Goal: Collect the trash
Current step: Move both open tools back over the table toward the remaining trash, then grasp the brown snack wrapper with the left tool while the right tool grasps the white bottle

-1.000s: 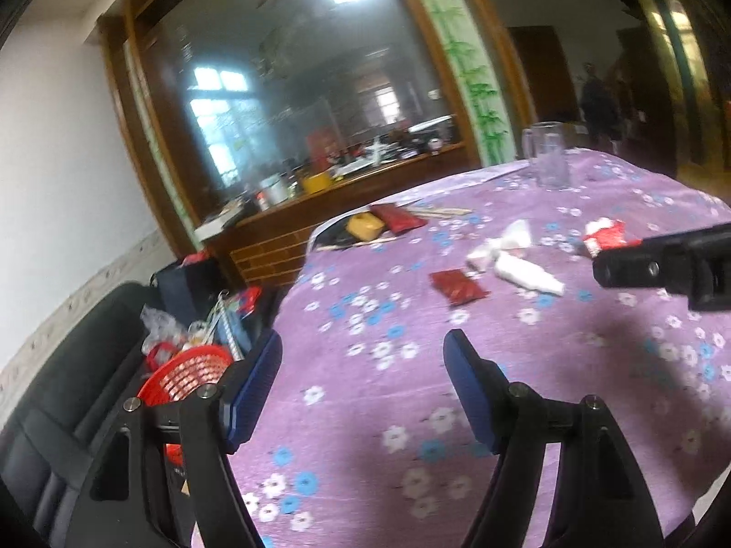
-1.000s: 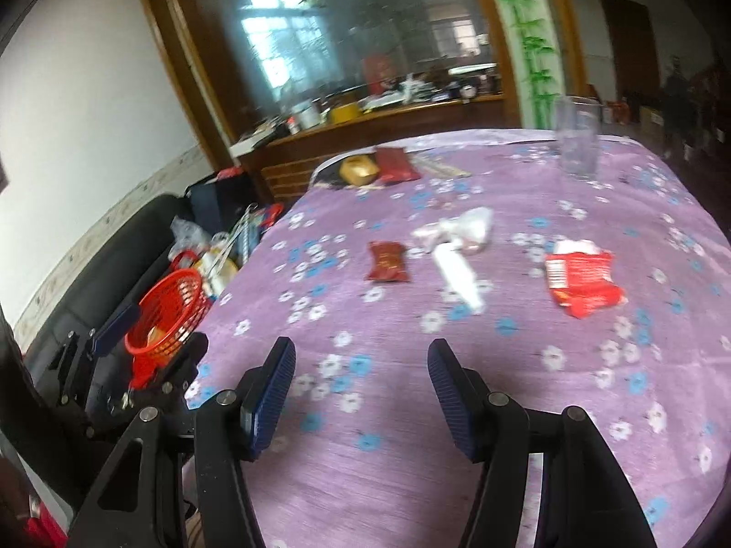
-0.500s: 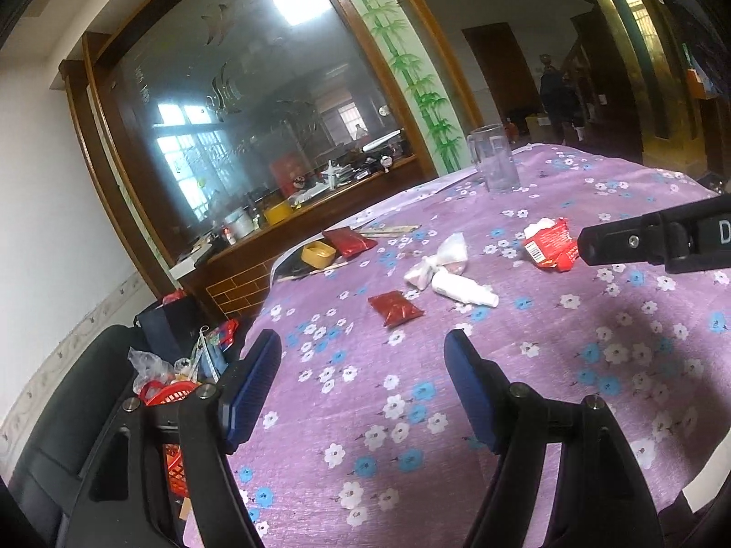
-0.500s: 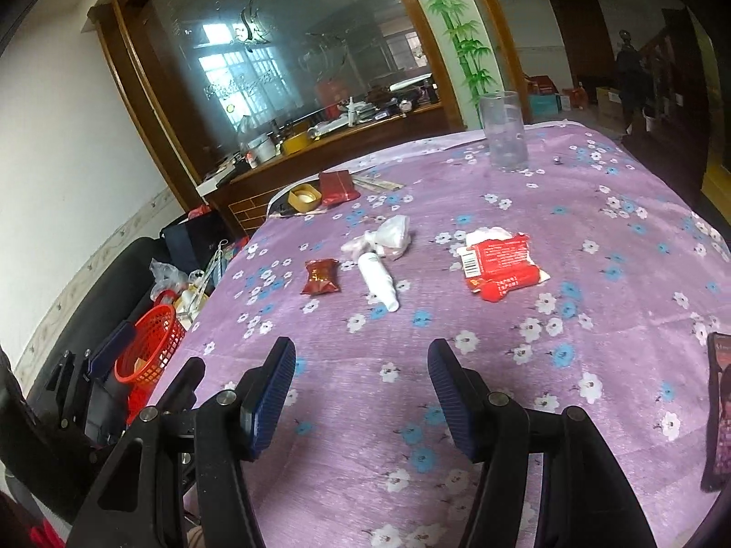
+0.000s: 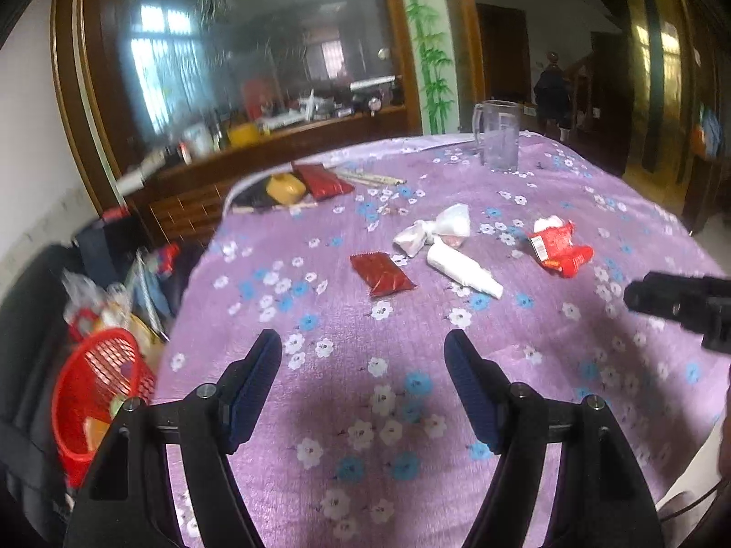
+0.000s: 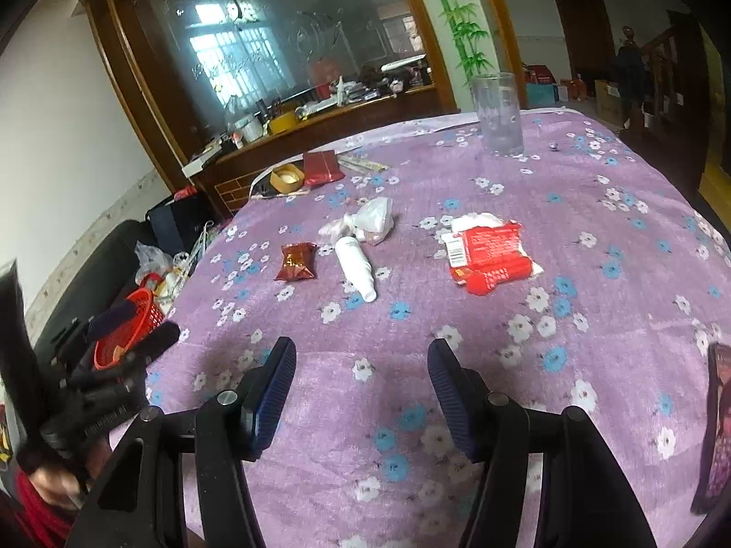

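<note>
Red wrapper [image 6: 489,253] well beyond right tongs [image 6: 361,365]

The tablecloth [image 6: 594,319] is soft, matt purple cloth with a slightly napped surface and printed flowers. The sachet [image 6: 296,263] and red wrapper [image 6: 491,251] look like glossy foil or plastic film, the bottle [image 6: 355,265] smooth white plastic, the bag [image 6: 374,217] thin crinkled plastic, the cup [image 6: 497,114] clear and smooth. The basket [image 5: 98,392] is shiny red plastic mesh, and the pads [image 5: 466,388] are ribbed, matt blue on black frames.

Wood-framed glass partition [image 6: 292,45] against white wall [image 6: 59,128].
</note>
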The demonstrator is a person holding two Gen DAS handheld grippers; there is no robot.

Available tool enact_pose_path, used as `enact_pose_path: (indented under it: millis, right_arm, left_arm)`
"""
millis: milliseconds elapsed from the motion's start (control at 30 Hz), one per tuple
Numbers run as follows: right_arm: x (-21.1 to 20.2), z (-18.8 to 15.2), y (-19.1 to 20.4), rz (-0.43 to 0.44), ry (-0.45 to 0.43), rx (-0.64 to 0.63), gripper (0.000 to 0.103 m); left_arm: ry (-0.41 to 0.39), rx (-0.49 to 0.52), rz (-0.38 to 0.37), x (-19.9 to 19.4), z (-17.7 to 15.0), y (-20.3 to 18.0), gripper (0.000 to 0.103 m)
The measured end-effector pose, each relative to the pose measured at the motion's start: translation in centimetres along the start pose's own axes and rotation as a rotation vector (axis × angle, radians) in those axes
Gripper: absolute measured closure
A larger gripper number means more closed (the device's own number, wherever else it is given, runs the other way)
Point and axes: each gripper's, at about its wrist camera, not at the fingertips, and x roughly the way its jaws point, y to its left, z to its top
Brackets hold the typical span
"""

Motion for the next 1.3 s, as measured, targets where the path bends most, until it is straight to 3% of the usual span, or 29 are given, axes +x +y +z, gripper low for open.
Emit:
enact_pose_path:
  millis: [67, 133, 167, 367, 533, 667, 933, 1000, 1300]
  right_arm:
    - [1.2, 1.2, 0.5, 0.018, 0.03, -0.019, 0.042]
    - [2.4, 2.6, 0.8, 0.034, 0.053, -0.03, 0.043]
    - [3.3, 3.4, 1.1, 0.034, 0.065, -0.04, 0.044]
    - [10.3, 7.1, 2.0, -0.02, 0.145, -0.059, 0.05]
    - [16.9, 8.4, 2.2, -0.099, 0.214, -0.096, 0.062]
    - [19.5, 8.8, 1.6, -0.079, 0.24, -0.084, 0.063]
    - [22.1, 7.5, 2.0, -0.09, 0.264, -0.147, 0.064]
    - [22.1, 7.3, 1.7, -0.089, 0.254, -0.153, 0.07]
    - [18.9, 8.3, -1.1, -0.1, 0.128, -0.087, 0.07]
  left_arm:
    - [0.037, -0.049, -0.045, 1.3, 0.9, 1.3, 0.033]
    - [0.085, -0.092, -0.086, 2.7, 1.6, 2.2, 0.05]
    - [0.111, -0.124, -0.118, 3.6, 2.1, 2.8, 0.053]
    - [0.216, -0.247, -0.174, 8.6, 3.9, 4.7, 0.055]
    - [0.236, -0.295, -0.185, 10.6, 5.1, 5.5, 0.056]
    - [0.228, -0.296, -0.178, 11.4, 5.8, 6.1, 0.056]
    - [0.268, -0.295, -0.175, 14.5, 6.1, 5.6, 0.056]
    - [0.277, -0.285, -0.175, 15.3, 6.1, 4.8, 0.056]
    - [0.281, -0.191, -0.112, 18.9, 6.2, 0.4, 0.056]
